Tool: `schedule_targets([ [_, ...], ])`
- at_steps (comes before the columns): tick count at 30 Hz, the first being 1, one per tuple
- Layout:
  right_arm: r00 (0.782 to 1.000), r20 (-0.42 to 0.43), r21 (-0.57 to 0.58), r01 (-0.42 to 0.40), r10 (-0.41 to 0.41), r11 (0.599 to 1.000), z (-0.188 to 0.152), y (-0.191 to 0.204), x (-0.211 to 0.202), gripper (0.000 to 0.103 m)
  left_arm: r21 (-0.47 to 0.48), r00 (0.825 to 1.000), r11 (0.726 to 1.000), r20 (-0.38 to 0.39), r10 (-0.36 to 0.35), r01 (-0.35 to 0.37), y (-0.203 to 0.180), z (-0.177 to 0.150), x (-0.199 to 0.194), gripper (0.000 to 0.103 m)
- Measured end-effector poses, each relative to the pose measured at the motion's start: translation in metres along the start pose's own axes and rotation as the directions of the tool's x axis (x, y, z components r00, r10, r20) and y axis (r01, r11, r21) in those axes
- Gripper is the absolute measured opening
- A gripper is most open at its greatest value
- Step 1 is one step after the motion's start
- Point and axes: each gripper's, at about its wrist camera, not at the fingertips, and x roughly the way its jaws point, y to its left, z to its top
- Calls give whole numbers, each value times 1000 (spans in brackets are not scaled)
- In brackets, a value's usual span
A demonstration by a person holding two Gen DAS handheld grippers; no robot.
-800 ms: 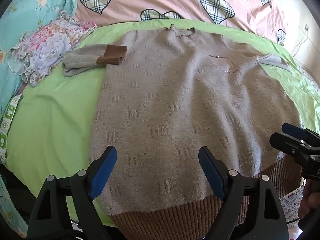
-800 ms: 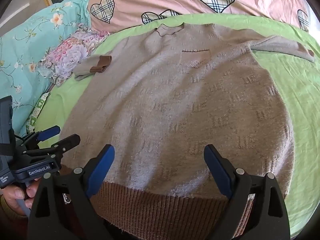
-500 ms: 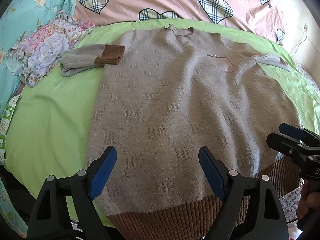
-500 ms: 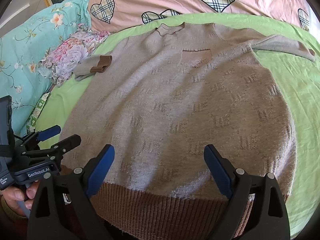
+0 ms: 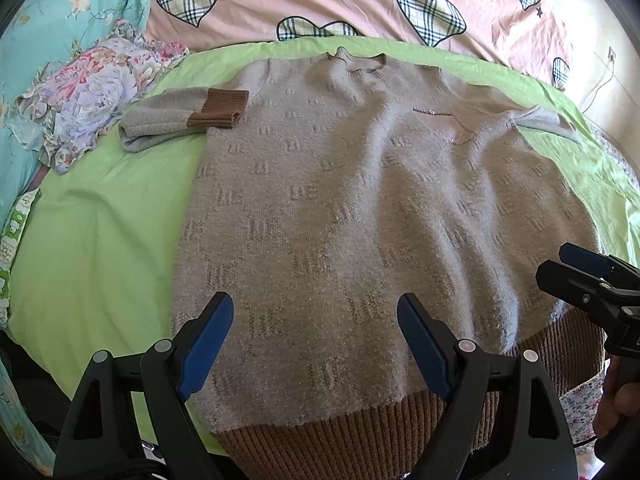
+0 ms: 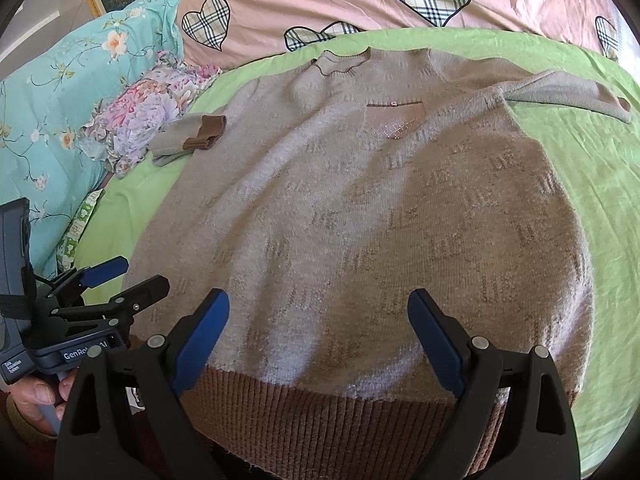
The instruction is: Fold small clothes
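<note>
Grey knit sweater [image 5: 360, 220] spread flat on the green bed sheet [image 5: 100, 240], unchanged from moments earlier; left gripper [image 5: 316, 344] and right gripper [image 6: 320, 340], jaws wide and empty, hover at its brown hem [image 6: 340, 412], folding not begun.

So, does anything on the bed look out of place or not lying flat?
The grey knitted sweater with brown ribbed hem lies mostly flat, but its sleeves are uneven: one sleeve is doubled back, brown cuff against the body; the other sleeve sticks outward, twisted near the shoulder.
</note>
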Motion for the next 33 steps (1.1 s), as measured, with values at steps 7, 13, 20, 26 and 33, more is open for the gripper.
schedule_targets([
  [7,999,-35,-3,18,-19,1000,1,2,1,91,-1,1000,1000,0,-2,2,0,0,0,85],
  [13,999,-37,-4,22,-22,1000,3,3,-1,91,-8,1000,1000,19,-18,18,-2,2,0,85],
  [20,997,-39,-46,63,-65,997,3,1,1,91,-4,1000,1000,26,-15,15,-5,5,1,85],
  [26,996,-78,-6,41,-42,999,5,-3,4,91,7,1000,1000,-21,-4,5,-8,9,7,85],
  [33,995,-102,54,13,-7,998,10,-13,7,91,-7,998,1000,-58,-17,17,-9,15,14,85],
])
